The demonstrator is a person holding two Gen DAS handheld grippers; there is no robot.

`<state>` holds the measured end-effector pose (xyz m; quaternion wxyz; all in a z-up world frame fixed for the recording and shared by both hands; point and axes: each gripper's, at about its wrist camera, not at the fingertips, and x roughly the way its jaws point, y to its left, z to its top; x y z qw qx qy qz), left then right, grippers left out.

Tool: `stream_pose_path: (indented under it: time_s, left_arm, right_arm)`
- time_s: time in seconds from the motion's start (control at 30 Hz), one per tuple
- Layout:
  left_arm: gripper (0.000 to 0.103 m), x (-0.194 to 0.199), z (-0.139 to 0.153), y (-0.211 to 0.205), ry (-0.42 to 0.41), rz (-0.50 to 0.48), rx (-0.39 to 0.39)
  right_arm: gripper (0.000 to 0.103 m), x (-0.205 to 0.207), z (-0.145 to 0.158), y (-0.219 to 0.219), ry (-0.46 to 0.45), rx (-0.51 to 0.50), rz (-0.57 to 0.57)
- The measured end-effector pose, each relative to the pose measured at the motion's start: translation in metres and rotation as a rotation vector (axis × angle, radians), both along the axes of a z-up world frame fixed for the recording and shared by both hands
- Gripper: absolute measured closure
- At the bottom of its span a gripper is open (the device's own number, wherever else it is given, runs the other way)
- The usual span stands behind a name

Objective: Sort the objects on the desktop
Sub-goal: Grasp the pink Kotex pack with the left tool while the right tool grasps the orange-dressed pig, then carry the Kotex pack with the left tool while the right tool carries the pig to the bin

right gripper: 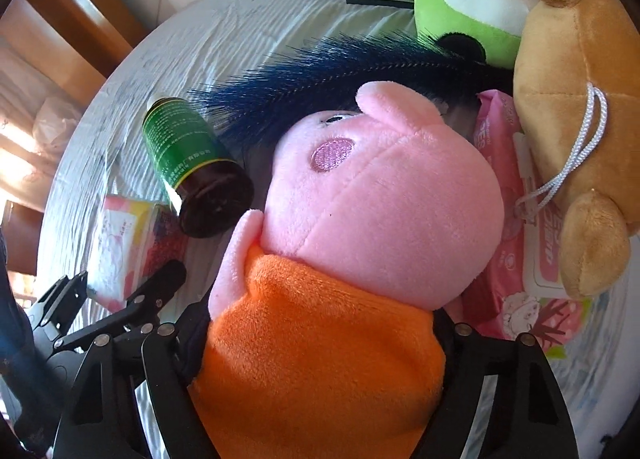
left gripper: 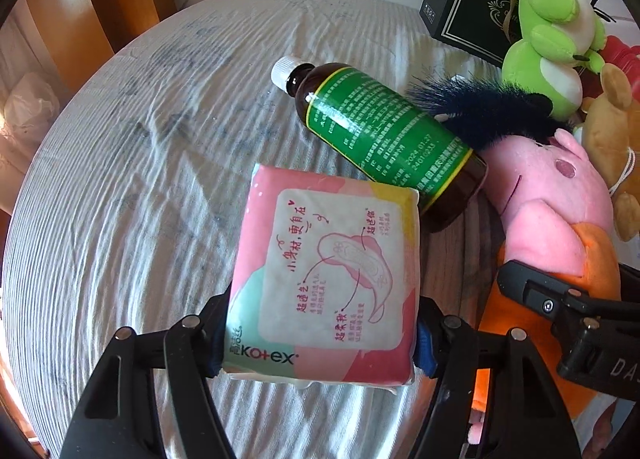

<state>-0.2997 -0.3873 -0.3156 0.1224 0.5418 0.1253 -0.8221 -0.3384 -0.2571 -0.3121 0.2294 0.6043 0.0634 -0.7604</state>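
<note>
Now | left gripper (left gripper: pixel 320 335) jaws grip pad pack (left gripper: pixel 324 279) | right gripper (right gripper: pixel 320 351) jaws grip pig plush (right gripper: pixel 360 219) | bottle (left gripper: pixel 384 139) between

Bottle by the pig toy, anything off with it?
The brown bottle lies on its side on the tablecloth, cap on, no spill visible. Its base rests against the pig toy, and the dark feather lies beside it.

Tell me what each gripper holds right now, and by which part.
Left gripper clamps the Kotex pad pack across its near end, by the side edges. Right gripper grips the pink pig plush around its orange body.
</note>
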Motion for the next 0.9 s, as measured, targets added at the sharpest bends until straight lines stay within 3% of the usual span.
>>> stream_pose_path:
  time_s: [0.4, 0.8, 0.9]
  left_arm:
    - [0.035, 0.03, 0.061, 0.025, 0.093, -0.023, -0.032]
    - [0.035, 0.078, 0.136, 0.062, 0.213, -0.043, -0.077]
    - [0.035, 0.088, 0.16, 0.082, 0.256, -0.066, -0.089]
  right_arm:
    - [0.025, 0.031, 0.053, 0.023, 0.079, -0.053, -0.005]
    - [0.027, 0.092, 0.157, 0.053, 0.347, -0.098, -0.005]
    - [0.027, 0.117, 0.191, 0.09, 0.425, -0.096, -0.026]
